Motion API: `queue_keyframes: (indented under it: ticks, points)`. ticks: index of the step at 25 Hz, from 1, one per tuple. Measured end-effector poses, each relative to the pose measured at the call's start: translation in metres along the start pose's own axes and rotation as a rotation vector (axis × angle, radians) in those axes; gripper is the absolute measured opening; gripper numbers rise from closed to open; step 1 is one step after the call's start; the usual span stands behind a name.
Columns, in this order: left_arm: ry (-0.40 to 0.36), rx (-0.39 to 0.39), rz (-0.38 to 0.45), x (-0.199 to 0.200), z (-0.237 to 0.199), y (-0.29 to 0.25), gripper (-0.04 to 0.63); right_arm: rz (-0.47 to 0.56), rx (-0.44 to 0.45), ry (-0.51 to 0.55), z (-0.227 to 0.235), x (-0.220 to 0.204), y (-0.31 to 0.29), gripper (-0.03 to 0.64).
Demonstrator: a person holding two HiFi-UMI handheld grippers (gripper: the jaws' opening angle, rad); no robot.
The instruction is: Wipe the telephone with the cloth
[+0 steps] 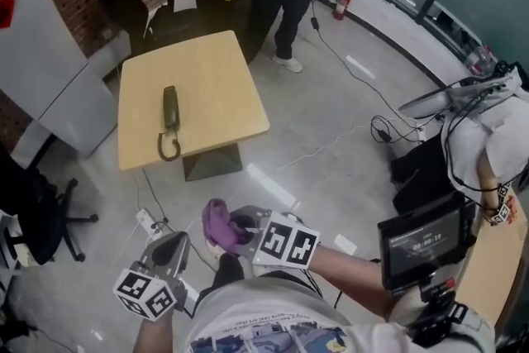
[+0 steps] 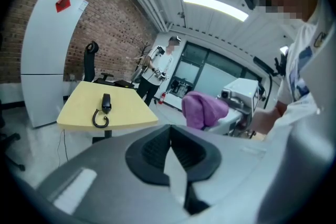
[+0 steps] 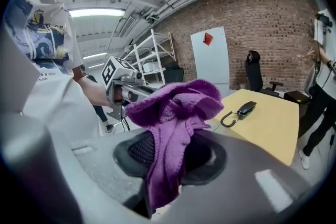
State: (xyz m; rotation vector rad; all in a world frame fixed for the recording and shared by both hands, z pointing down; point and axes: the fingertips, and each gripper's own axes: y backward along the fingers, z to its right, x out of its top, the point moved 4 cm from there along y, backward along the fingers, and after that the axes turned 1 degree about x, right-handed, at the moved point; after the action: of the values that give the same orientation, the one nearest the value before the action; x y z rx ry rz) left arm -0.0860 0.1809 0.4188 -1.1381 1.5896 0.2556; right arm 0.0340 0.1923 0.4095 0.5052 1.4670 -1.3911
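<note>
Near front-left edge of table [image 1: 223, 70]: telephone [image 1: 170, 107] lying flat, coiled cord curling toward near edge. Well short of table, over floor: right gripper [image 3: 167, 157] clenched on purple cloth [image 3: 176, 107], cloth bunched above jaws. Left gripper [image 2: 170, 147] beside it, jaws pressed together, nothing between.

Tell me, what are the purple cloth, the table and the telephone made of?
The purple cloth looks like fuzzy knitted fabric, matte, folding softly. The table seems pale wood or laminate: smooth, faint sheen. The telephone is probably dark plastic; too small to be sure.
</note>
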Motion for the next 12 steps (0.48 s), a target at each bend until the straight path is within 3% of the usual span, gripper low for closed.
queue_keyframes:
  ticks: [12]
  points:
    - [0.005,-0.003,-0.011,-0.0085,0.0063,-0.0011,0.005,-0.013,0.009,0.007,-0.0061,-0.0063,0.0000,0.112]
